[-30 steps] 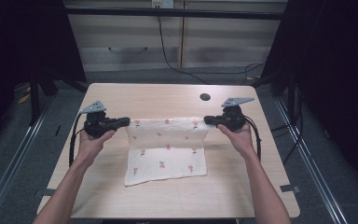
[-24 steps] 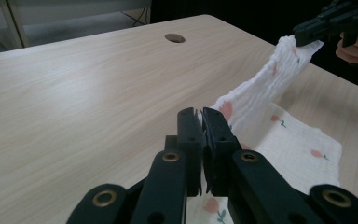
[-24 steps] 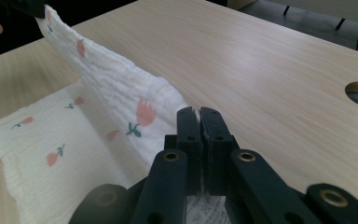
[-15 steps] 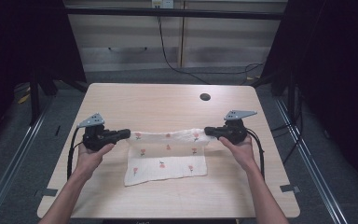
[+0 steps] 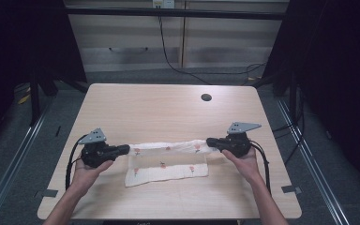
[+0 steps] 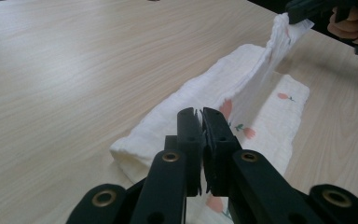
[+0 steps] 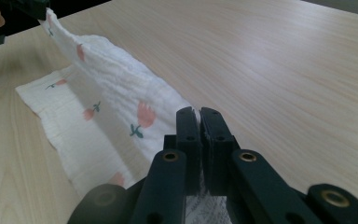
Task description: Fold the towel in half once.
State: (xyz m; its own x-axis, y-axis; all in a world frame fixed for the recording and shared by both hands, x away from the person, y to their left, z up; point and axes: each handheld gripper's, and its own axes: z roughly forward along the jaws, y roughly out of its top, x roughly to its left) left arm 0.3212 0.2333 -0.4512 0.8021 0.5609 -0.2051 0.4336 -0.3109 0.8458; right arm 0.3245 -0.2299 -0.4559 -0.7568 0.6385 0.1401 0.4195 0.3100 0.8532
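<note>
One cloth point(image 5: 166, 161), white with small pink flower prints, counted as a single piece. Two grippers, one per hand. Left gripper point(image 5: 124, 150) is clenched on the cloth's left corner; in the left gripper view the jaws stand pressed together with fabric pinched at the tips point(image 6: 200, 114). Right gripper point(image 5: 211, 142) is likewise clenched on the right corner, fabric caught between its jaws in the right gripper view point(image 7: 196, 114). The held edge is stretched taut between the two grippers, raised a little off the table point(image 5: 168, 108). The rest of the cloth lies flat on the near half of the wooden table, between the person's forearms, partly doubled under the lifted edge.

Around: one dark round hole point(image 5: 206, 97) in the tabletop, far right, well apart from the cloth. One cable point(image 5: 267, 161) trails from the right gripper, another from the left. Grey drawer cabinets point(image 5: 136, 42) stand beyond the table's far edge. Nothing lies between the grippers and the cloth.
</note>
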